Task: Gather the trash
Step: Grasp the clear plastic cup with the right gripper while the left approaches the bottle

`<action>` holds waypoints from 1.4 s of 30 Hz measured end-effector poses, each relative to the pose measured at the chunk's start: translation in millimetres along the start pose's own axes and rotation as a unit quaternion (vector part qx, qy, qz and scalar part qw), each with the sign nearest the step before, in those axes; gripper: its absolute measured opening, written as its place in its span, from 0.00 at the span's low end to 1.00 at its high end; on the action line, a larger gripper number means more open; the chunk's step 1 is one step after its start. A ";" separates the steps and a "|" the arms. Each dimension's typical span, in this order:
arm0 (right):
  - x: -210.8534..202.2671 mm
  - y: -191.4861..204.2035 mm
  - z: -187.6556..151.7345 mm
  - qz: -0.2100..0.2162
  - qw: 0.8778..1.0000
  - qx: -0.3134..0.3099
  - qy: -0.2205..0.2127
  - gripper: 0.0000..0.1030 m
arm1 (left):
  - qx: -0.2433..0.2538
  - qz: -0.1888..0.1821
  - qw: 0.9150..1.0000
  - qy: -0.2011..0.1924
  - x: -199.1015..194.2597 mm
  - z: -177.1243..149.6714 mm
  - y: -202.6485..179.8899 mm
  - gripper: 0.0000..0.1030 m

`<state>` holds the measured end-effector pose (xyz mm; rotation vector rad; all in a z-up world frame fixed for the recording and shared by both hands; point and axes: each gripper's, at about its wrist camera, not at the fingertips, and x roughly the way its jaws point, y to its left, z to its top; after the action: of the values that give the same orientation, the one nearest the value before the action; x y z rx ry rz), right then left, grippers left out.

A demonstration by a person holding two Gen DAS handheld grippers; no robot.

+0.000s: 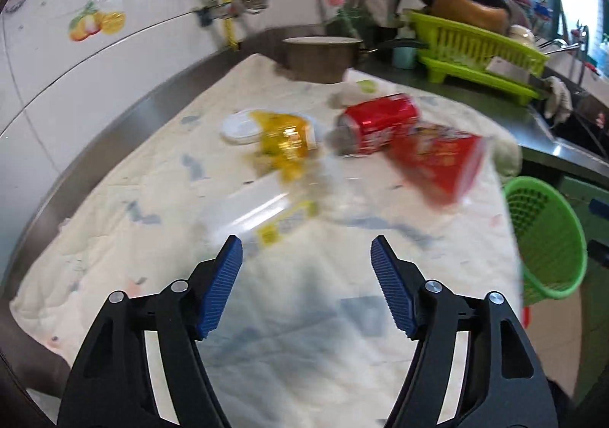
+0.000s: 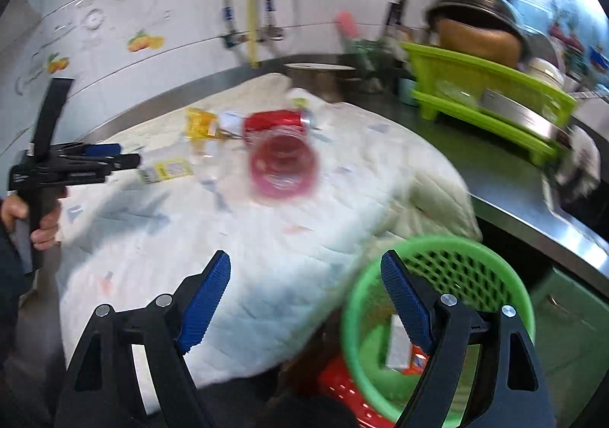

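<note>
White wall tiles (image 1: pixel 114 93) back a steel countertop (image 1: pixel 449 81) covered by a cream quilted cloth (image 1: pixel 304 294). On the cloth, in the left wrist view: a red drink can (image 1: pixel 375 123) lies on its side at 12 o'clock from the left gripper (image 1: pixel 306 256); a red printed paper cup (image 1: pixel 437 157), also on its side, touches the can at 1 o'clock; a crumpled yellow wrapper (image 1: pixel 283 142) lies at 11 o'clock beside a white round lid (image 1: pixel 239 127); a clear plastic wrapper with yellow label (image 1: pixel 262 214) lies nearest, just ahead of the left finger. Left gripper jaws stand wide apart and hold nothing. Right gripper (image 2: pixel 306 270) jaws likewise stand wide apart and empty. A green perforated plastic basket (image 2: pixel 437 275) sits beyond the cloth edge at 4 o'clock, partly behind the right finger, containing a white and orange carton (image 2: pixel 399 348). A lime dish rack (image 2: pixel 487 93) occupies the counter at 2 o'clock.
</note>
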<state>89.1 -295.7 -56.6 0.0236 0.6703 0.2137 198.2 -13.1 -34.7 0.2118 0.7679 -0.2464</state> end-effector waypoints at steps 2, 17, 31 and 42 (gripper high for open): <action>10.1 17.7 12.9 0.022 1.000 -0.014 0.000 0.76 | 0.005 0.010 1.000 0.001 3.4 -2.0 11.6 0.70; 121.2 108.6 87.6 0.112 0.989 -0.089 0.042 0.84 | 0.034 -0.001 0.999 -0.010 21.8 -5.8 56.0 0.79; 186.7 124.6 104.5 0.073 0.984 -0.146 0.069 0.86 | 0.062 -0.024 0.998 -0.015 40.3 -3.8 66.3 0.80; 172.3 139.1 110.0 0.069 0.979 -0.187 0.053 0.86 | 0.052 -0.021 0.998 -0.023 36.4 -5.3 74.0 0.80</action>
<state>262.3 -119.3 -63.6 -0.3044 0.7266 0.4745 241.9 53.5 -56.8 0.2867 0.7146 -0.3302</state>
